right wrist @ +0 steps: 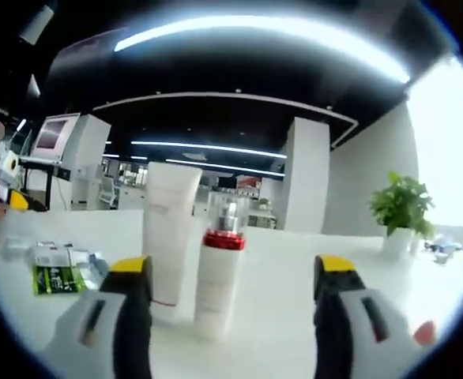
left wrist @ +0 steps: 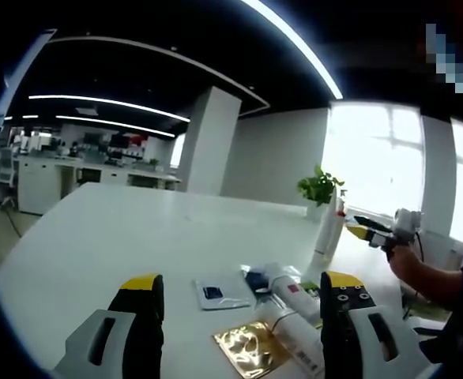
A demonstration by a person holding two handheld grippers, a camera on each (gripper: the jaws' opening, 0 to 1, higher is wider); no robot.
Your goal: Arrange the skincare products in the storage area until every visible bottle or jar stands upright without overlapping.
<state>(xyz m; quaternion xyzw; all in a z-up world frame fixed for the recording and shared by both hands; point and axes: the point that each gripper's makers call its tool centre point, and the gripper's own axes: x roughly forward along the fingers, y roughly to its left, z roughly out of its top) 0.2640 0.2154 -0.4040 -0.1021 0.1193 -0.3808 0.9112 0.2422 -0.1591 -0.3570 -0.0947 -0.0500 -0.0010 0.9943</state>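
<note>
Two products stand upright on the white table (right wrist: 279,308): a tall white tube (right wrist: 168,237) and, close on its right, a white bottle with a red collar and clear cap (right wrist: 220,272). My right gripper (right wrist: 233,296) is open just in front of them, holding nothing. The left gripper view has the standing tube (left wrist: 327,233) with the right gripper (left wrist: 374,230) beside it. My left gripper (left wrist: 241,300) is open over a lying red-labelled bottle (left wrist: 293,290), a lying white tube (left wrist: 299,339), a gold sachet (left wrist: 246,345) and a small white-and-blue packet (left wrist: 218,293).
A green sachet (right wrist: 56,278) and a small clear packet lie at the left of the right gripper view. A potted plant (left wrist: 320,188) stands at the table's far edge by bright windows. A person's hand (left wrist: 409,264) holds the right gripper. Bare tabletop (left wrist: 137,229) stretches to the left.
</note>
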